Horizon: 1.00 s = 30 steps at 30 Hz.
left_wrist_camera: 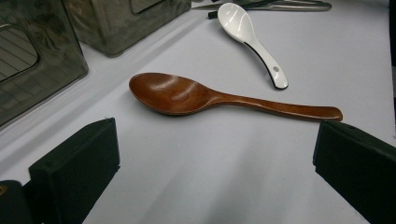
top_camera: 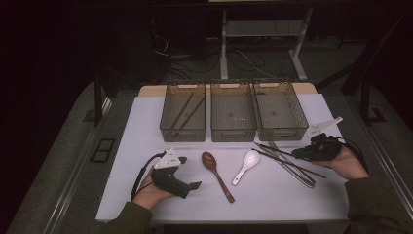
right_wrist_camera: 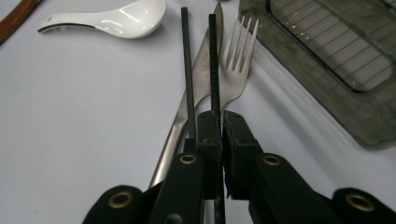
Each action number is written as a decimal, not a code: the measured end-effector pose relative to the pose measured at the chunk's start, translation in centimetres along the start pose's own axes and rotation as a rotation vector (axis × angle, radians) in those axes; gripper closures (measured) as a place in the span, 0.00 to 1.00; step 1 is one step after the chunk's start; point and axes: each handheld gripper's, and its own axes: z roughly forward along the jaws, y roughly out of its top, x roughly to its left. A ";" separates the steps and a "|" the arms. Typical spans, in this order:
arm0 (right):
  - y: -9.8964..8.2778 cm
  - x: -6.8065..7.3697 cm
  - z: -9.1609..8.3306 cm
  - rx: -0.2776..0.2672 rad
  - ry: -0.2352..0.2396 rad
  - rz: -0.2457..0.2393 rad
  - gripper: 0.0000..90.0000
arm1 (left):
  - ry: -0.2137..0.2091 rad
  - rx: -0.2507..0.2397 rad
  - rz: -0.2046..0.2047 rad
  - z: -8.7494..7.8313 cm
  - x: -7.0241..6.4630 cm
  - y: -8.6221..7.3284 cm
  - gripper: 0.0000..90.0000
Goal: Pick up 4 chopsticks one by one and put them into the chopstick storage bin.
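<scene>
Sorting cutlery into three bins, barely begun

On the white worktop (top_camera: pixel 146 195), only the left bin (top_camera: pixel 183 118) holds chopsticks; spoons, knife and fork remain out. The right tool (right_wrist_camera: pixel 219 122) is pressed together, pinching one black chopstick (right_wrist_camera: pixel 213 60) near the fork (right_wrist_camera: pixel 237 56); the left tool (left_wrist_camera: pixel 210 158) is spread before the wooden spoon (left_wrist_camera: pixel 187 95).

A thin black ridged chopstick (right_wrist_camera: pixel 214 60) lies nearly flat, its near end pinched between black pads, running over a steel fork (right_wrist_camera: pixel 237 51) and knife (right_wrist_camera: pixel 198 88) beside a second black chopstick (right_wrist_camera: pixel 187 65), near the white tabletop's (top_camera: pixel 272 195) right edge, before the rightmost bin.
</scene>
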 end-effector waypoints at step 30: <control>2.2 1.9 -3.2 -0.166 0.025 0.004 0.95 | 0.007 -0.008 -0.001 -0.1 0.0 0.0 0.00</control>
